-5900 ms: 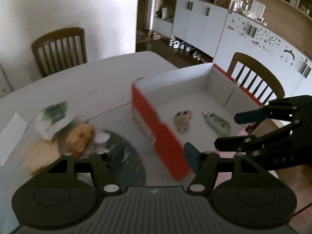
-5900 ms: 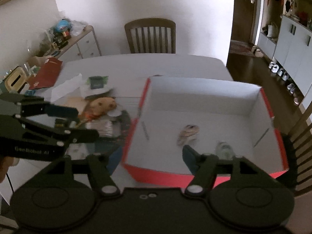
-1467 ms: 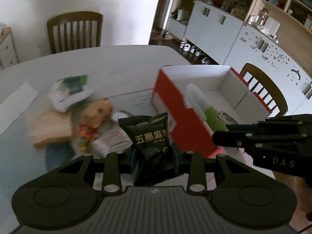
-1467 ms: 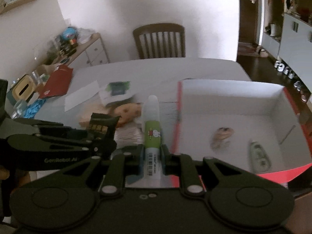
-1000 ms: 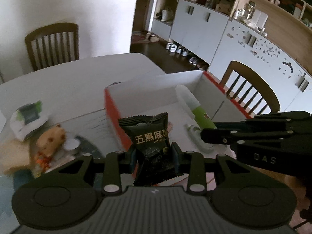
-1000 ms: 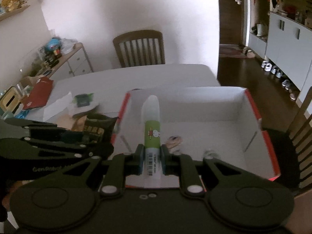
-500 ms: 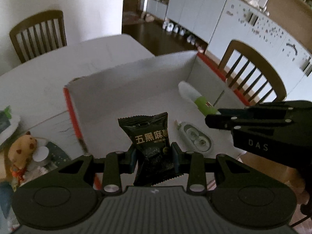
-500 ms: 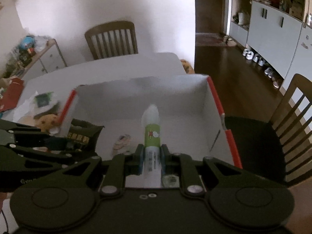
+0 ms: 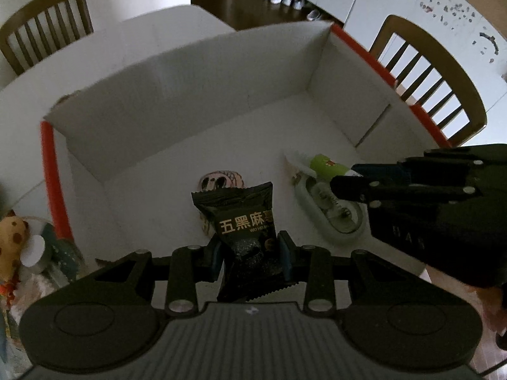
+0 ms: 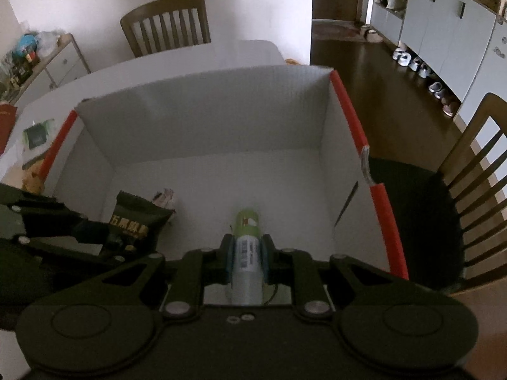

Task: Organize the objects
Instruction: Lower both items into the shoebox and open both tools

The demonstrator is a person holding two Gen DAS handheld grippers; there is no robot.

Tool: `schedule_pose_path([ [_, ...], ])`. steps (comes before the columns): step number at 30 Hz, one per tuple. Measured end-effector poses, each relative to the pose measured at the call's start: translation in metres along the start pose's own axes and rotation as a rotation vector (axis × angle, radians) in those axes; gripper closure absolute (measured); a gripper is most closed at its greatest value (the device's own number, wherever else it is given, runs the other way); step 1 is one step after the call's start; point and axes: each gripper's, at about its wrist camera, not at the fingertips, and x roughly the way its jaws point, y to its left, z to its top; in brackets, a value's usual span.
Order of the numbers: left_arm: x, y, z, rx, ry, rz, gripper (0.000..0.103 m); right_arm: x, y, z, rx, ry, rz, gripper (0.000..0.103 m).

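White walls, a dark wooden floor and pale cabinets are seen around a white desk [image 10: 177,63], on which a white box with red outer edges [image 9: 196,101] is placed. A wooden chair [image 10: 164,25] is seen beyond the desk at the upper left of the right wrist view, and a second chair [image 9: 434,76] stands at the upper right of the left wrist view, just past the box's red edge.

At the lower centre of the left wrist view, a black snack packet with gold lettering [image 9: 247,231] is clamped upright between the pads of the left hand-held gripper [image 9: 248,255], above the floor of the box. Behind the packet, a small flat item with a cartoon face [image 9: 220,182] is seen lying on the box floor. To its right, a white oval correction-tape dispenser [image 9: 329,212] lies on the same floor.

At the right of that view, the right hand-held gripper [image 9: 348,177] is seen reaching into the box, closed on a tube with a green label and a white cap [image 9: 320,164]; the tube's cap is pointed toward the box centre, just above the dispenser. In the right wrist view the same tube [image 10: 247,247] is shown pinched between the blue pads at the lower centre.

Outside the box, at the left edge of the left wrist view, a small plush toy [image 9: 12,240] is seen among other blurred items on the desk.
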Motion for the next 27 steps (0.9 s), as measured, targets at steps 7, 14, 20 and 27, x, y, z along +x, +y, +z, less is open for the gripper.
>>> schedule_pose_path([
  [7,0.022,0.0,0.009,-0.015,0.061,0.018,0.069,0.014,0.005,-0.001,-0.032,0.036,-0.022,0.087],
  [14,0.034,0.004,0.012,-0.031,0.111,0.003,0.068,0.014,0.009,-0.004,-0.056,0.04,-0.015,0.082],
  [20,0.031,0.001,0.015,-0.009,0.109,0.033,0.048,0.007,0.005,-0.005,-0.044,0.036,-0.015,0.078],
  [27,0.01,0.0,0.012,-0.003,0.017,0.021,0.043,-0.011,0.0,-0.006,-0.042,0.015,-0.014,0.07],
])
